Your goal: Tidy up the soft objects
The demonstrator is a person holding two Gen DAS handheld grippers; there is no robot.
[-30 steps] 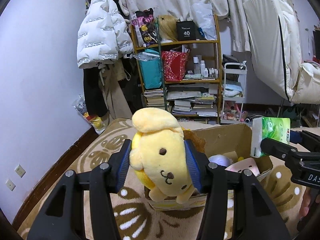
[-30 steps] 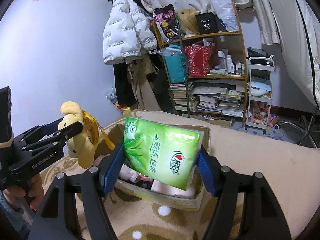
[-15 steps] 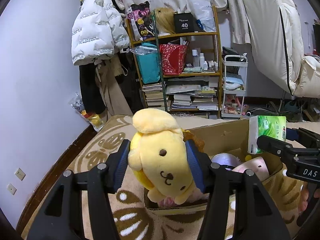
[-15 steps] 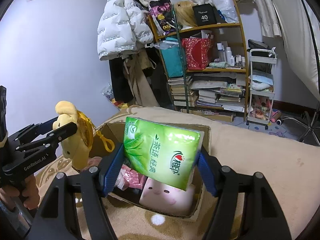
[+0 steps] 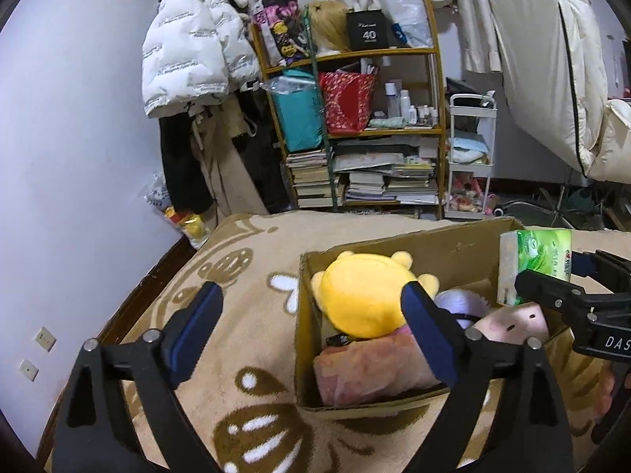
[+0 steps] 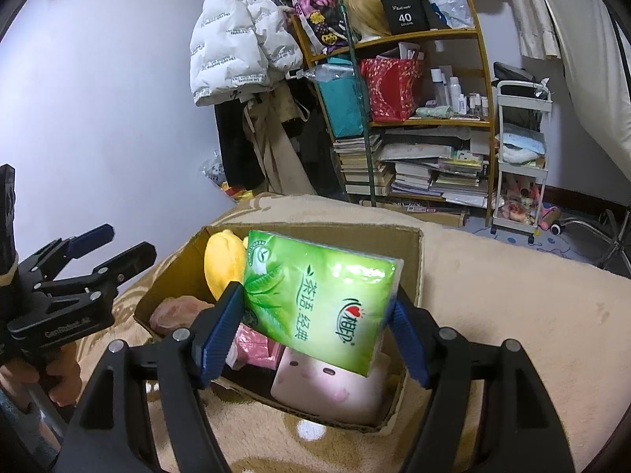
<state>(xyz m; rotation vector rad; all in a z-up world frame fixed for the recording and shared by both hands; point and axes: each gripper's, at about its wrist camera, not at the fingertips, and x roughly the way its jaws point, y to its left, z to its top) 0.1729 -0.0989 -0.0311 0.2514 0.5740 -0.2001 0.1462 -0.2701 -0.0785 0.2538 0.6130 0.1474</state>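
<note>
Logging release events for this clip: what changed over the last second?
The left gripper opened and let go of the yellow plush, which now lies in the cardboard box. The right gripper still clamps the green tissue pack above the box.

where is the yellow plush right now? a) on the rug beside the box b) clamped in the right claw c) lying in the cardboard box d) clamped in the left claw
c: the yellow plush lies inside the cardboard box, the left claw is open with nothing between its pads, and the right claw holds the green tissue pack.
</note>
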